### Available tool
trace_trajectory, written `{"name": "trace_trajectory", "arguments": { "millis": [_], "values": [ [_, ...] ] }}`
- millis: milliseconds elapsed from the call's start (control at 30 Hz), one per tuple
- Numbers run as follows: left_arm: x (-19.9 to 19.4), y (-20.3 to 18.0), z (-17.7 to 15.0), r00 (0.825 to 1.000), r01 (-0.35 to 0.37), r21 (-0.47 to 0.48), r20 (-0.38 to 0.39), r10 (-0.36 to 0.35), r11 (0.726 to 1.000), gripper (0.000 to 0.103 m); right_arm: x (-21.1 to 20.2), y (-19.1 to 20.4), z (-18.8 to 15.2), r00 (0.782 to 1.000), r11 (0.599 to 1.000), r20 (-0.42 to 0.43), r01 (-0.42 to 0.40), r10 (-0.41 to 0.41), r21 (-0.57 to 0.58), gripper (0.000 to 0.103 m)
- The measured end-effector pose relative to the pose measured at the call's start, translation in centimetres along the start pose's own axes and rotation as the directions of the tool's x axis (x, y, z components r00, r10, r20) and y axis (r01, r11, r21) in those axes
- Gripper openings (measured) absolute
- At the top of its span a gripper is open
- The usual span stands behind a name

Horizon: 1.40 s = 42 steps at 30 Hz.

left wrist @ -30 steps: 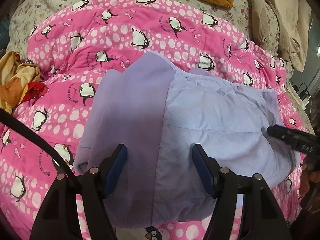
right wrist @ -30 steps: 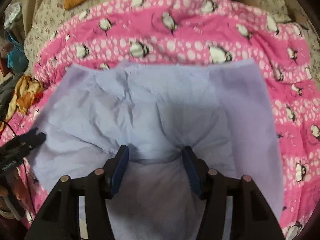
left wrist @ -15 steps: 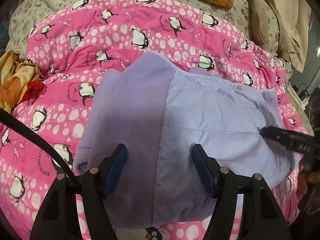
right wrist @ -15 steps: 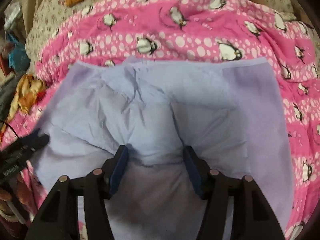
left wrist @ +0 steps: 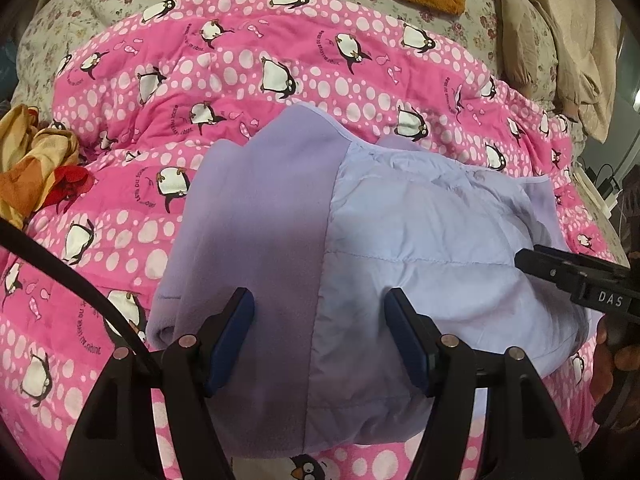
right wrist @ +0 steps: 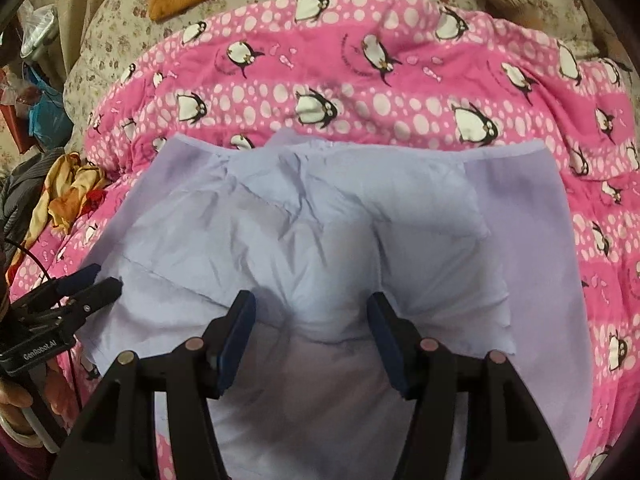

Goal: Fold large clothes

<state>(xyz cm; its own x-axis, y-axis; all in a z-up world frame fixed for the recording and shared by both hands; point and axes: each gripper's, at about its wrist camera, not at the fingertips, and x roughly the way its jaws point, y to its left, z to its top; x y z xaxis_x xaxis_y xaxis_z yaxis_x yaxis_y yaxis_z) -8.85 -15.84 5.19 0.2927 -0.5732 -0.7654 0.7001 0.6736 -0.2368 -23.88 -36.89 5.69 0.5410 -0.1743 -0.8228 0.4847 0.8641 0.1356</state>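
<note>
Both the left gripper (left wrist: 320,336) and right gripper (right wrist: 312,332) hover agape, unclenched, over the lavender garment (left wrist: 400,240)

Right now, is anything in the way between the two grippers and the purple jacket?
No. The purple jacket lies on top of the pink penguin blanket, and the open left gripper and right gripper sit directly over it.
</note>
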Motion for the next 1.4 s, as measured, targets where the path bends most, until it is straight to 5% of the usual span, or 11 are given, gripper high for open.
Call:
{"name": "trace_trajectory", "arguments": {
  "millis": [267,433,600,800,1400],
  "values": [
    [-0.5,1.5,0.7,0.996,0.085,-0.073,-0.021,-0.087,0.994,0.039,1.6,-0.3,-0.2,0.999,1.000,-0.029,0.020,-0.021,-0.009,0.069],
    [-1.6,6.8,2.0,0.986,0.165,-0.278,0.038,-0.161,0.946,0.041,1.4,-0.9,-0.5,1.000,1.000,-0.024,-0.002,0.003,0.014,0.070],
    [1.0,10.1,2.4,0.980,0.162,-0.392,-0.043,-0.194,0.906,0.048,1.4,-0.9,-0.7,1.000,1.000,-0.020,-0.005,0.005,0.009,0.071],
    [4.7,8.8,2.0,0.969,0.149,-0.354,-0.136,-0.208,0.923,0.048,1.5,-1.1,-0.7,1.000,1.000,-0.017,-0.021,0.022,0.008,0.073],
    [4.9,8.2,2.0,0.978,0.129,-0.336,-0.111,-0.175,0.933,0.051,0.9,-1.6,-0.6,0.999,0.999,-0.006,-0.050,0.050,0.022,0.077]
  ]
}}
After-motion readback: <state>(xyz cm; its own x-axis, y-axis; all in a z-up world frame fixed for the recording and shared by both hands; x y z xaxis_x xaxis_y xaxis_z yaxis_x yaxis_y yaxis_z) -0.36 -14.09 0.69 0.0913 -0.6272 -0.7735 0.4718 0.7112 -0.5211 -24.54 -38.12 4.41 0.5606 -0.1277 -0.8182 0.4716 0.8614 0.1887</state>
